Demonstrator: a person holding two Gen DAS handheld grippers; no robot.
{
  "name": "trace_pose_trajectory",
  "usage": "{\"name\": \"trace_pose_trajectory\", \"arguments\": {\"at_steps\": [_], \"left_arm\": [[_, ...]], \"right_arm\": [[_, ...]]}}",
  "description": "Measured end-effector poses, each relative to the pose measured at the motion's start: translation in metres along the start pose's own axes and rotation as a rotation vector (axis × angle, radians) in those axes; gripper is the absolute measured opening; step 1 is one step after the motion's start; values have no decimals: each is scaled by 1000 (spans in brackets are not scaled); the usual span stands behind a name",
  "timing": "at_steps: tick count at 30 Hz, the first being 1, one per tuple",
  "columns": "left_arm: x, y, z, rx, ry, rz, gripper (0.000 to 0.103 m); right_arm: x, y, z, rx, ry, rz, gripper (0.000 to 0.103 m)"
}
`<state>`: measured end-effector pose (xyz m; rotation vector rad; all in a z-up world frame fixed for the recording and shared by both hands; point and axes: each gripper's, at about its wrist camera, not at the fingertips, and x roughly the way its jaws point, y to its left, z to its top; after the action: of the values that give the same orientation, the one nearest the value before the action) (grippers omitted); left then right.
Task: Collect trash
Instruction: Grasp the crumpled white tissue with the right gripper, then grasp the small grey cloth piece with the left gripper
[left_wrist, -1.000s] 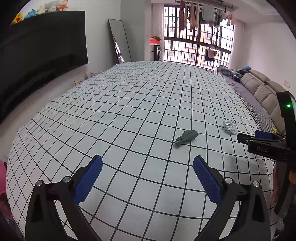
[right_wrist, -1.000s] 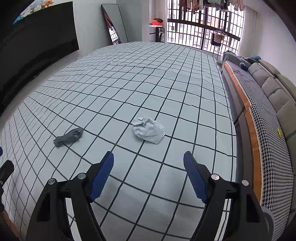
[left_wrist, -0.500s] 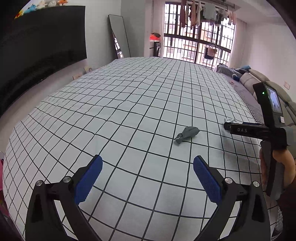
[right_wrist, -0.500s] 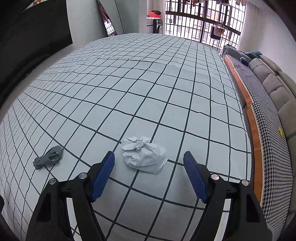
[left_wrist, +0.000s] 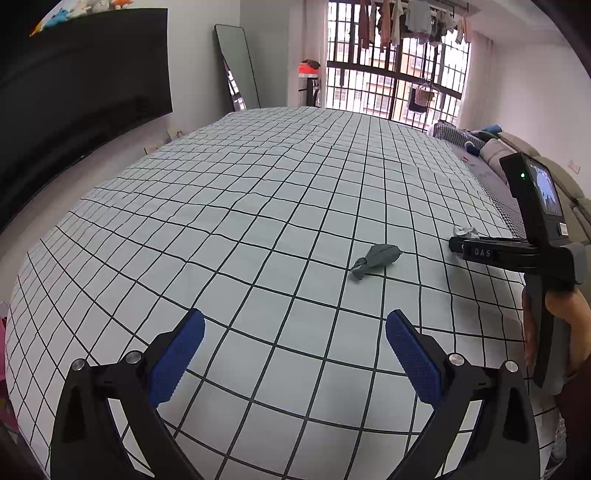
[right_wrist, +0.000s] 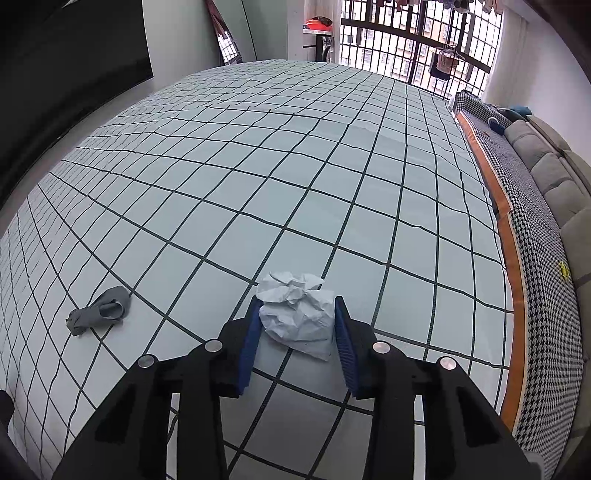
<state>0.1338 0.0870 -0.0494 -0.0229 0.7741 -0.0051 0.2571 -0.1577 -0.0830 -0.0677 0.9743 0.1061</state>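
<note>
A crumpled white paper ball (right_wrist: 291, 291) lies on the checked sheet (right_wrist: 295, 166). My right gripper (right_wrist: 296, 314) has its jaws closing on it, and the blue pads (right_wrist: 251, 332) press its two sides. A small grey rag (right_wrist: 101, 310) rests to its left, apart from the gripper. In the left wrist view the grey rag (left_wrist: 376, 256) lies ahead and to the right of my left gripper (left_wrist: 295, 325), which stands open over bare sheet. The right gripper's body (left_wrist: 495, 253), held by a hand (left_wrist: 565, 310), hides most of the paper ball (left_wrist: 466, 232) at the right edge.
A grey sofa (right_wrist: 554, 173) with a houndstooth throw (right_wrist: 535, 258) runs along the sheet's right edge. A dark screen (left_wrist: 74, 92) fills the left wall. A leaning mirror (left_wrist: 236, 70) and a barred window (left_wrist: 391, 74) stand at the far end.
The right gripper came forward and down to the paper ball and shut on it. The left gripper stayed open and hardly moved.
</note>
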Motion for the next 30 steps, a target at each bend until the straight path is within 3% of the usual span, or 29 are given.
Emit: {"name": "trace_pose_trajectory", "arguments": {"at_steps": [15, 23, 30], "left_arm": [[3, -8, 1, 15, 28, -1, 97], [-6, -20, 16, 105, 23, -11, 97], [18, -33, 30, 151, 33, -41, 97]], "right_arm": [[-84, -8, -61, 36, -74, 40, 36], [-114, -17, -111, 71, -88, 26, 36], [-131, -26, -153, 155, -80, 30, 36]]}}
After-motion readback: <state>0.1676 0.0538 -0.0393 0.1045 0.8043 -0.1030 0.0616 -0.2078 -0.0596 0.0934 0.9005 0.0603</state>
